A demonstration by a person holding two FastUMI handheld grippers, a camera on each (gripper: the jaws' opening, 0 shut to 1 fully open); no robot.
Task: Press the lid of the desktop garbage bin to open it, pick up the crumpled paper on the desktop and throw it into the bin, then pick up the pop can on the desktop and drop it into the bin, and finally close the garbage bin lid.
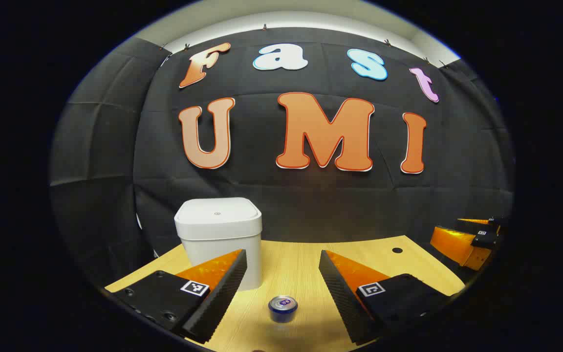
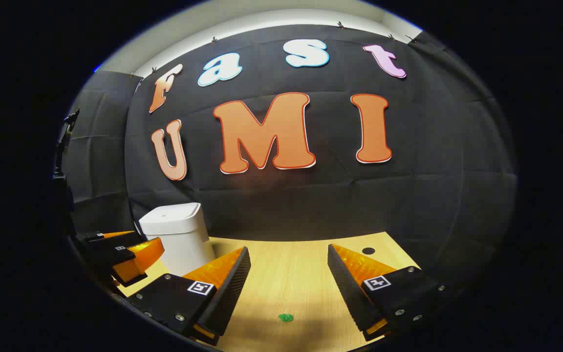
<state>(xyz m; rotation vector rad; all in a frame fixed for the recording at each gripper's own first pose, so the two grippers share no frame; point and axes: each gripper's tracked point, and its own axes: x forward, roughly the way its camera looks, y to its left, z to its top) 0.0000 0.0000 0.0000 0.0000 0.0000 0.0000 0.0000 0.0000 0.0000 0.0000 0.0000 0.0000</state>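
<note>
Pale wood grain covers the counter [image 1: 296,266], and both claws hang low over its near edge, aimed level toward the back wall. In the left gripper view the left claw [image 1: 283,274] sits at the bottom of the frame with its two fingers spread wide and nothing between them but open counter. The right claw [image 2: 289,271] takes the same pose at the bottom of the right gripper view, its fingers likewise wide apart and holding nothing.

One pop can [image 1: 283,308] stands upright at the bottom centre of the left gripper view, its long axis vertical and its top facing up, in line with the gap between the left claw's fingers but nearer the frame's lower edge. One white bin [image 1: 218,238] stands upright at lower left of centre, lid down flat, just behind the left-hand finger. One small green scrap [image 2: 286,318], too small to make out well, lies at the bottom centre of the right gripper view. One dark round hole [image 2: 368,251] marks the counter at its far right.
</note>
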